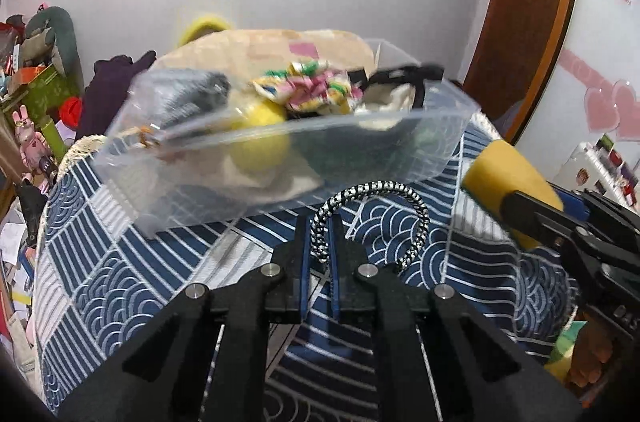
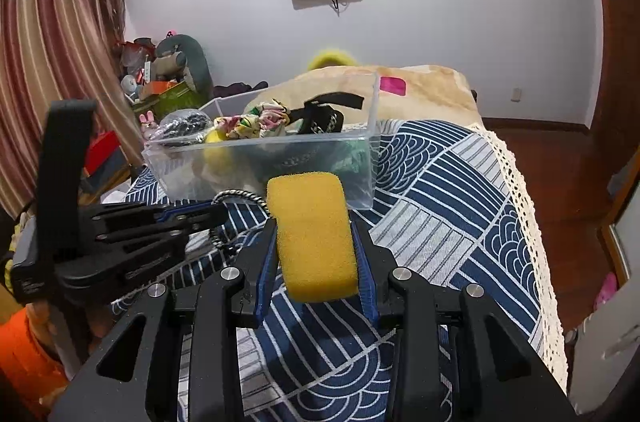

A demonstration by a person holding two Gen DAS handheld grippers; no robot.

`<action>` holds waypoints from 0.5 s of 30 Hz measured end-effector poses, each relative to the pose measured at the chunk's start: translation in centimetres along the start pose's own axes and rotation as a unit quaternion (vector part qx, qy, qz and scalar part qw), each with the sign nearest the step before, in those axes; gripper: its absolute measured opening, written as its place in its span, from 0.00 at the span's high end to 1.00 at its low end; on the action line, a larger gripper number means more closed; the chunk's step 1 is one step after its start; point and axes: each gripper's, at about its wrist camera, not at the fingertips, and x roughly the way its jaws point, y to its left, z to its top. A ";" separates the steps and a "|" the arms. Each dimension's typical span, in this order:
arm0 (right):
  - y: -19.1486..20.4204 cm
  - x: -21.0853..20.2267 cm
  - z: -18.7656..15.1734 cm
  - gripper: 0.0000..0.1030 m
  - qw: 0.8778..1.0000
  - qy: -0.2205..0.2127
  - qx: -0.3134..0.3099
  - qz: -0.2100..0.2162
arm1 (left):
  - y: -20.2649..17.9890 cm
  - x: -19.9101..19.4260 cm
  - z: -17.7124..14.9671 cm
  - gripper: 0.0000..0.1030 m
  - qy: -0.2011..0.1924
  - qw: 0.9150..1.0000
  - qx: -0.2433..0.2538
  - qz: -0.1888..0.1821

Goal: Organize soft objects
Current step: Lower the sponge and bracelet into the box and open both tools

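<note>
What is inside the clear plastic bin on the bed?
The clear bin holds a floral cloth, black strap, yellow ball and dark bundle. Lower items are blurred and overlapped.

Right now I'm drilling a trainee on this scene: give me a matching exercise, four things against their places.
Things:
1. yellow sponge
2. black-and-white cord
3. floral cloth
4. clear bin

Places:
A. inside the bin
B. on the patterned bedspread
C. in the left gripper
D. in the right gripper

Pairs: 1-D, 2-C, 3-A, 4-B
</note>
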 end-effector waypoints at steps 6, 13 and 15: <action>1.5 -1.0 2.0 0.69 0.999 -0.022 -0.023 -0.008 | 1.4 -4.1 1.7 0.93 -0.043 0.999 -0.009 0.003; 2.7 -0.6 5.4 0.69 0.998 -0.044 -0.032 0.010 | 3.0 -5.5 4.0 0.93 -0.076 0.997 -0.032 0.014; 2.8 0.1 6.1 0.69 0.999 -0.041 -0.032 0.015 | 3.5 -5.3 4.6 0.93 -0.082 0.996 -0.033 0.031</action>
